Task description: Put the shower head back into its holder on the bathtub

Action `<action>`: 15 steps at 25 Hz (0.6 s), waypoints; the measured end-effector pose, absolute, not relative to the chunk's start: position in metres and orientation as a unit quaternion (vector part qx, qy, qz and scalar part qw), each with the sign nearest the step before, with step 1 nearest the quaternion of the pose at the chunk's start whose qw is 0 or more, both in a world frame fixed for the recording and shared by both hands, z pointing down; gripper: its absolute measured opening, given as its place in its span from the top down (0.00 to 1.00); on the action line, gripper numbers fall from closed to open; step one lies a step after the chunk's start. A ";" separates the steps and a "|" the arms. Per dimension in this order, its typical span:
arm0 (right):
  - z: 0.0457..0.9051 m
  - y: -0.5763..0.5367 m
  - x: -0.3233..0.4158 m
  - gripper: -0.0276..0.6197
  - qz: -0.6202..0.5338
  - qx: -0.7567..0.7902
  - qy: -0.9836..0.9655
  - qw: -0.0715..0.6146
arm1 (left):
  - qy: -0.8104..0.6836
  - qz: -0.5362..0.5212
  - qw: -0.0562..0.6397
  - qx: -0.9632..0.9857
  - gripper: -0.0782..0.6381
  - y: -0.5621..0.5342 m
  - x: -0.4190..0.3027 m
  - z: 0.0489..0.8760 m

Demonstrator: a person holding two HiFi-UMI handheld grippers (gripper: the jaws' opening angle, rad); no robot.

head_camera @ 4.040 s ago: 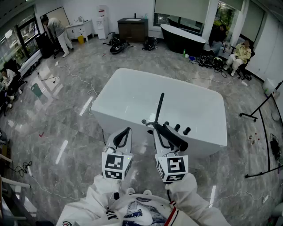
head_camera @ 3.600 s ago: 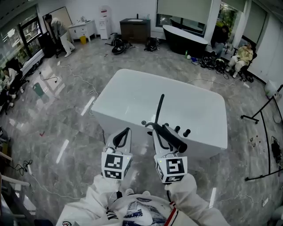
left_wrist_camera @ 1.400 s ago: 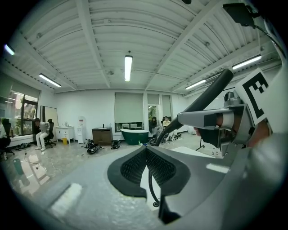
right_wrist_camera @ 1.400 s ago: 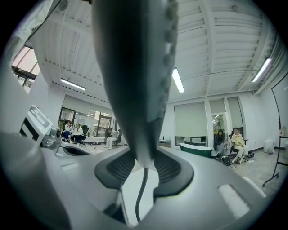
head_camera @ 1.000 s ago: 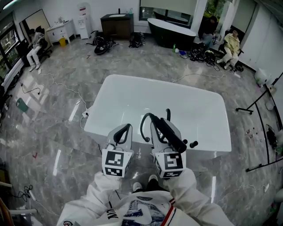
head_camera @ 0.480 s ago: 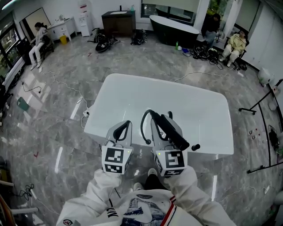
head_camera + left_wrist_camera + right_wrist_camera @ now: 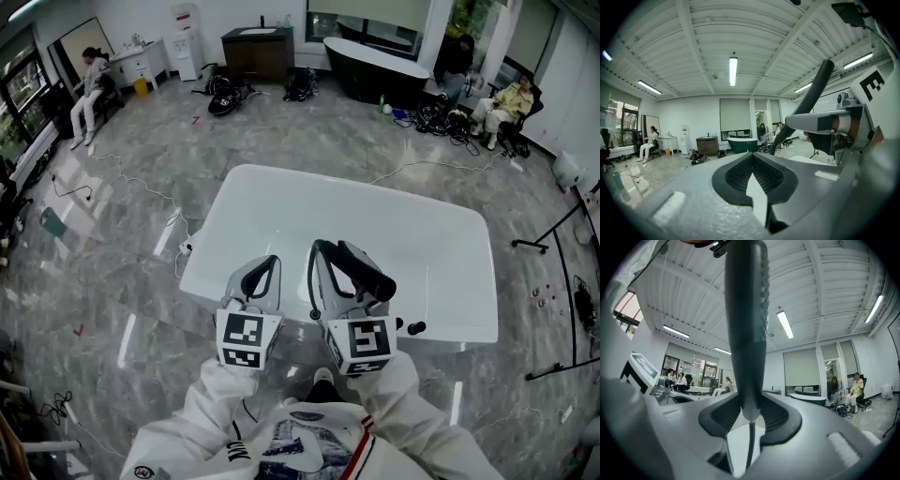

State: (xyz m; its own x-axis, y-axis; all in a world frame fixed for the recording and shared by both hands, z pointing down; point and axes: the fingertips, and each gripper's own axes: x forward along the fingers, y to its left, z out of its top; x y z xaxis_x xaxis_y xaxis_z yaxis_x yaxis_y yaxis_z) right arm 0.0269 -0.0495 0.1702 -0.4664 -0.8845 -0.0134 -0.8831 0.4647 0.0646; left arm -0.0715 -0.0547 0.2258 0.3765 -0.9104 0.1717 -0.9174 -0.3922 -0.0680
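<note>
Ahead of both grippers and just below them runs the near rim of the white bathtub (image 7: 450, 281), its basin stretching away from the jaws. Black knobs (image 7: 415, 328) sit on that rim, just right of the right gripper (image 7: 336, 262). Grey marble floor (image 7: 112, 281) lies open on either side of the grippers and beyond the tub's far edge, with loose cables (image 7: 141, 183) well off to the left and a stand's legs (image 7: 553, 234) far to the right.

The right gripper's jaws are clamped on the dark shower head (image 7: 366, 272) near its hose end. Its long axis rises from between the jaws and leans back over the gripper toward the person, while the thin hose (image 7: 312, 272) loops off to the gripper's left.

The left gripper (image 7: 261, 272) has its jaw tips together with nothing between them, just left of the right one.

Each gripper's cube bears black-and-white square markers (image 7: 246, 339). The print on the person's white top (image 7: 291, 445) is too small to read.
</note>
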 end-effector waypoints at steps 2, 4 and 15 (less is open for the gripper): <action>0.172 -0.054 0.027 0.75 -0.029 0.513 -0.858 0.012 | -0.554 0.091 0.019 0.827 0.89 -0.057 -0.071 0.226; 0.176 -0.058 0.028 0.74 -0.026 0.509 -0.860 0.014 | -0.557 0.092 0.021 0.825 0.89 -0.060 -0.070 0.229; 0.197 -0.076 0.033 0.74 -0.005 0.503 -0.864 0.023 | -0.561 0.102 0.037 0.820 0.89 -0.078 -0.064 0.245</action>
State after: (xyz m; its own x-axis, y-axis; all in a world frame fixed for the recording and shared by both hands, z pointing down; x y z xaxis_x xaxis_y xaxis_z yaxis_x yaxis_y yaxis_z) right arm 0.0334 -0.0761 0.1968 -0.4935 -0.8690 0.0347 -0.8686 0.4945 0.0320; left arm -0.0640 -0.0778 0.2448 0.3491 -0.9133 0.2098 -0.9286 -0.3673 -0.0535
